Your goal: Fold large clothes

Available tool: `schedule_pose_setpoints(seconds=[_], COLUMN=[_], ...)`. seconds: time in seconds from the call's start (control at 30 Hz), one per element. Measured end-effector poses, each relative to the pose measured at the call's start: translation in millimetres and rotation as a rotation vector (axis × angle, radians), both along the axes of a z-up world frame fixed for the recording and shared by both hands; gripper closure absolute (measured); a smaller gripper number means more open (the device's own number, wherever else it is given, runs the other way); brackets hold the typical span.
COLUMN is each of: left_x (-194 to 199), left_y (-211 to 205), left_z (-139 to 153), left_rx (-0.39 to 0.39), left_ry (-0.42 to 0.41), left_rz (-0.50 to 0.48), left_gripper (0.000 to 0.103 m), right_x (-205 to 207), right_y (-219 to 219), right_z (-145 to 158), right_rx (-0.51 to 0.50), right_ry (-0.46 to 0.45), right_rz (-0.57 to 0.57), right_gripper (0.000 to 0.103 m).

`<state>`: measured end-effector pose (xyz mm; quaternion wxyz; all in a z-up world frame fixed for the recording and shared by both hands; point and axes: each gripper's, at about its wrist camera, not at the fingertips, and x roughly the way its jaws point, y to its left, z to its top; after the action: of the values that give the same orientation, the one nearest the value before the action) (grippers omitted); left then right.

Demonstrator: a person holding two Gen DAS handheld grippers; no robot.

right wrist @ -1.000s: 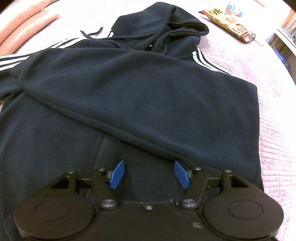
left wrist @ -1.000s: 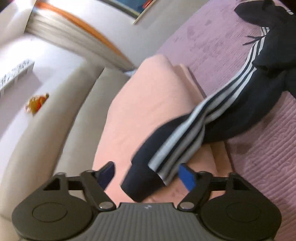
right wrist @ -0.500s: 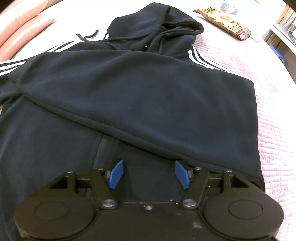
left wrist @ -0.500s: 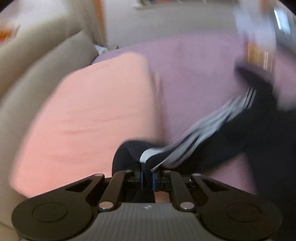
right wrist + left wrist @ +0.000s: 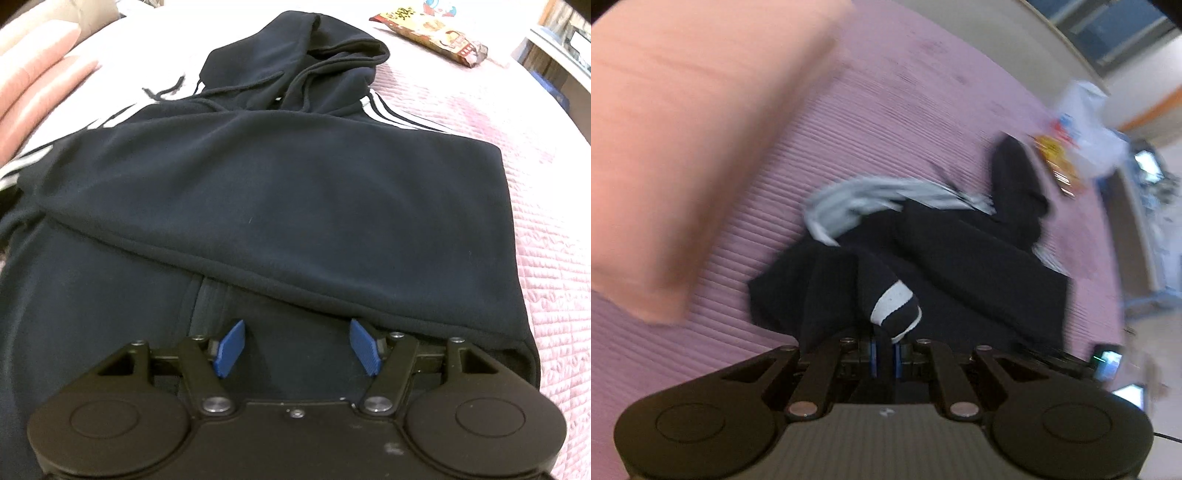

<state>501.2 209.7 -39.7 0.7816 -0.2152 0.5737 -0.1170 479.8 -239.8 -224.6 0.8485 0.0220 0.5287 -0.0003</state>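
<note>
A dark navy hoodie [image 5: 277, 192] with white sleeve stripes lies on the pink bedspread [image 5: 546, 206], its hood [image 5: 306, 70] at the far end and one side folded over the body. My right gripper [image 5: 297, 347] is open and empty, hovering low over the hoodie's near hem. In the blurred left wrist view, my left gripper [image 5: 884, 352] is shut on the striped sleeve's cuff [image 5: 894, 308] and holds it above the hoodie body [image 5: 960, 266].
A peach pillow [image 5: 683, 129] lies left of the hoodie; it also shows in the right wrist view [image 5: 33, 77]. A snack packet [image 5: 432, 33] lies on the bed beyond the hood. Furniture stands off the bed's right edge [image 5: 1145, 221].
My left gripper closed on the sleeve cuff over the pillow and has swung it right, over the hoodie body. My right gripper stayed open and shifted only slightly.
</note>
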Motion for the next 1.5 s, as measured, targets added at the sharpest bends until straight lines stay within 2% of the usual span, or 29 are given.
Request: schedule_pose_setpoints(seconds=[0.13, 0.2, 0.27, 0.33, 0.37, 0.4, 0.43, 0.47, 0.53, 0.63, 0.73, 0.83, 0.97, 1.1, 1.13, 1.17, 1.2, 1.23, 1.37, 1.43, 1.5], left_x=[12, 27, 46, 66, 72, 75, 75, 71, 58, 38, 23, 15, 20, 18, 18, 20, 23, 21, 36, 50, 69], left_y=[-80, -131, -180, -232, -255, -280, -296, -305, -300, -271, -242, -224, -209, -203, -205, -206, -209, -208, -200, -196, -197], left_z=[7, 12, 9, -1, -13, -28, -44, -62, -91, -118, -129, -130, -134, -140, -141, -140, -140, -138, -122, -114, -115], left_rx=[-0.19, -0.306, -0.407, -0.503, -0.525, -0.517, -0.487, -0.438, -0.372, -0.33, -0.283, -0.203, -0.138, -0.138, -0.133, -0.122, -0.1, -0.077, -0.01, 0.008, 0.032], left_ry=[0.018, -0.005, -0.032, -0.065, -0.062, -0.035, 0.004, 0.042, 0.073, 0.096, 0.079, 0.029, -0.006, 0.009, 0.003, -0.009, -0.027, -0.049, -0.189, -0.265, -0.305], left_rz=[-0.149, -0.234, -0.272, -0.284, -0.306, -0.351, -0.386, -0.393, -0.355, -0.299, -0.24, -0.159, -0.079, -0.055, -0.055, -0.057, -0.055, -0.049, -0.011, 0.01, 0.018], left_gripper=[0.093, 0.093, 0.093, 0.089, 0.078, 0.062, 0.052, 0.048, 0.048, 0.046, 0.044, 0.044, 0.043, 0.043, 0.043, 0.043, 0.043, 0.044, 0.044, 0.044, 0.044], right_x=[-6, -10, -16, -21, -24, -27, -30, -33, -39, -45, -46, -43, -22, -2, 2, 4, 4, 2, 0, 3, 8], right_y=[-16, -27, -41, -57, -67, -78, -91, -102, -121, -138, -143, -143, -142, -140, -141, -142, -140, -137, -132, -139, -150], right_z=[22, 33, 42, 51, 55, 58, 60, 61, 61, 55, 52, 51, 28, 3, -4, -6, -2, 7, 72, 101, 114], right_rx=[0.058, 0.077, 0.088, 0.076, 0.061, 0.045, 0.034, 0.028, 0.026, 0.048, 0.123, 0.246, 0.356, 0.361, 0.394, 0.434, 0.454, 0.456, 0.339, 0.275, 0.212], right_ry=[-0.044, -0.065, -0.084, -0.102, -0.11, -0.115, -0.117, -0.118, -0.119, -0.121, -0.16, -0.195, -0.123, -0.093, -0.064, -0.048, -0.066, -0.098, -0.284, -0.37, -0.401], right_rz=[-0.039, -0.068, -0.098, -0.137, -0.157, -0.179, -0.199, -0.22, -0.247, -0.256, -0.243, -0.215, -0.243, -0.247, -0.251, -0.247, -0.238, -0.225, -0.16, -0.178, -0.224], right_gripper=[0.027, 0.027, 0.027, 0.027, 0.027, 0.027, 0.027, 0.027, 0.027, 0.027, 0.027, 0.026, 0.026, 0.028, 0.046, 0.074, 0.087, 0.094, 0.095, 0.097, 0.097])
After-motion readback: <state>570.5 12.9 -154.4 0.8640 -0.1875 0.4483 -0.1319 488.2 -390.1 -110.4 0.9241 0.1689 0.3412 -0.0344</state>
